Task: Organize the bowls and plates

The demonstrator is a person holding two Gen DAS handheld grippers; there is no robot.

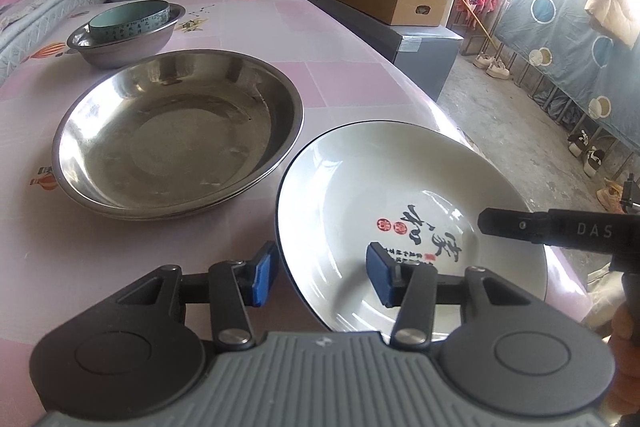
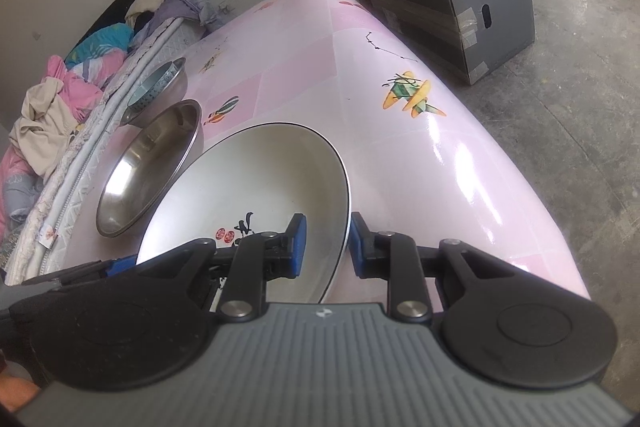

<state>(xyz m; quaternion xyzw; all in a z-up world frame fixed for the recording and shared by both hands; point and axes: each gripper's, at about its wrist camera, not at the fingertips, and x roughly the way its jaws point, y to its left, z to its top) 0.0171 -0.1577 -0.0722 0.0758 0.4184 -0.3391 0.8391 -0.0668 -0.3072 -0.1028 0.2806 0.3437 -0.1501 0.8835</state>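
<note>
Glossy white ceramic plate [image 1: 400,195] – rim straddled by spread left tool [image 1: 320,277] & right tool [image 2: 328,243], round steel basin [image 1: 176,135] beside.

Each hand-held gripper [image 1: 320,277] [image 2: 328,245] is built of black linkages, silver screws, blue pads [image 1: 262,277] and a ribbed grey body.

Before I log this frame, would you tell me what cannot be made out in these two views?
- White plate: near rim hidden under the left tongs in the left wrist view.
- Small print on the plate: partly covered by a blue pad, too small to read.
- Teal bowl in the small steel bowl: its inside is out of sight, both views.
- Right tongs straddle the plate's rim; contact cannot be judged.
</note>
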